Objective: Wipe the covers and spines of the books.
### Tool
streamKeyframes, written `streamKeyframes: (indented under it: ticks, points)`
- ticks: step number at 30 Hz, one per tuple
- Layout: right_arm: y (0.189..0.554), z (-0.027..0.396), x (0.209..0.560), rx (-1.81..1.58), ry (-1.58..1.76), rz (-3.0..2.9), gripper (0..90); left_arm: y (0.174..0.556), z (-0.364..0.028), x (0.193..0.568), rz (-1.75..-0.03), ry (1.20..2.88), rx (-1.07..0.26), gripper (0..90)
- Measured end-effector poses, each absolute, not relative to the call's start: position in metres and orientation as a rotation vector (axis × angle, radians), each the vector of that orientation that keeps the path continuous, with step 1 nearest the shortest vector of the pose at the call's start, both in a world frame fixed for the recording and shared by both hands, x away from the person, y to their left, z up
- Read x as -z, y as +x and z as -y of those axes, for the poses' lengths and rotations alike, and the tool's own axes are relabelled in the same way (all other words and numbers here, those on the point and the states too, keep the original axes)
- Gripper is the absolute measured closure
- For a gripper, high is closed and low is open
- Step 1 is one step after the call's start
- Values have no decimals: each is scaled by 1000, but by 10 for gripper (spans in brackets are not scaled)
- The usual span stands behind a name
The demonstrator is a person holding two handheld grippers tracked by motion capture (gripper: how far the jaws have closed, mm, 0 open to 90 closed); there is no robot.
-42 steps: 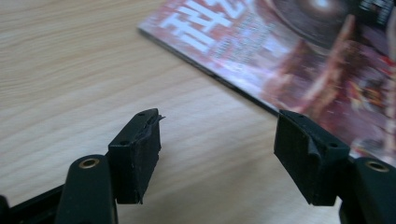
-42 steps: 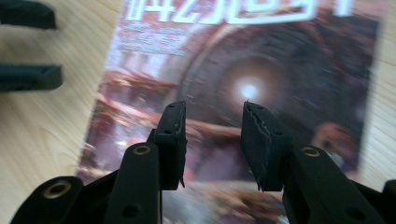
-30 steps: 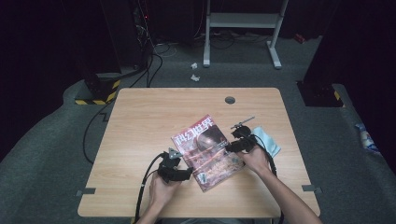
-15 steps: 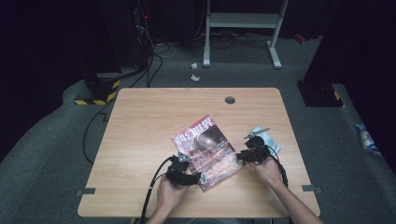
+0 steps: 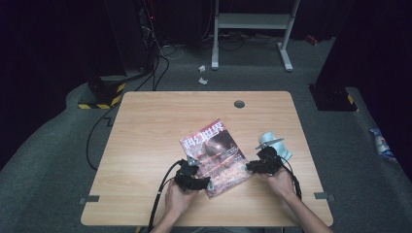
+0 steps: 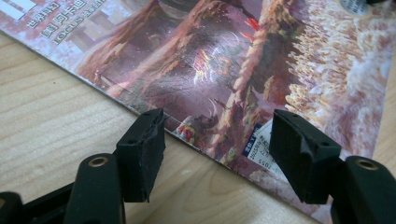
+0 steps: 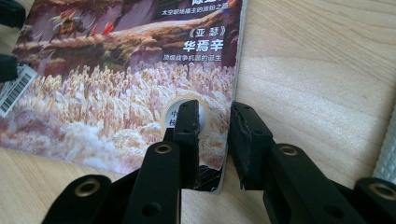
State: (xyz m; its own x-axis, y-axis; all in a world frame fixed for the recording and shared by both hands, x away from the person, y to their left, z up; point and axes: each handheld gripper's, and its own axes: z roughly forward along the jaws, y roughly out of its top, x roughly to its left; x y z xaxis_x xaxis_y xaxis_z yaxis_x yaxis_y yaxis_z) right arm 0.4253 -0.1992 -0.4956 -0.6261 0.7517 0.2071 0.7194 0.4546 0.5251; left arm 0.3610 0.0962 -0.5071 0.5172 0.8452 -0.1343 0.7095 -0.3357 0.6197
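A magazine [image 5: 214, 153] with a reddish cover lies flat and askew on the wooden table [image 5: 145, 141]. My left gripper [image 5: 203, 183] is at its near left corner. In the left gripper view the jaws stand wide apart over the magazine's [image 6: 233, 60] edge; my left gripper [image 6: 219, 123] has just been closing a little and is open. My right gripper [image 5: 252, 168] is at the right edge. In its own view, my right gripper [image 7: 215, 111] has just been closing; one jaw is over the cover [image 7: 116, 84], the other beside the edge, with a gap left.
A pale blue and white packet [image 5: 275, 143] lies just behind my right hand, and its silvery edge [image 7: 388, 154] shows at the right. A round cable hole [image 5: 239, 104] sits near the table's far edge. A white stand [image 5: 252, 22] and paper scraps [image 5: 202, 75] are on the floor beyond.
My right gripper has come toward the person and down to the magazine's right edge. The left gripper has stayed close to the near left corner.
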Motion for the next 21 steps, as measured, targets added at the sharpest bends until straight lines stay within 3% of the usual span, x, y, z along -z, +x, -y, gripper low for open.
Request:
streamKeyframes:
  ticks: [21]
  points:
    - [411, 196, 499, -959, 1298, -2622, 735, 395, -104, 506, -1276, 2137, -303, 388]
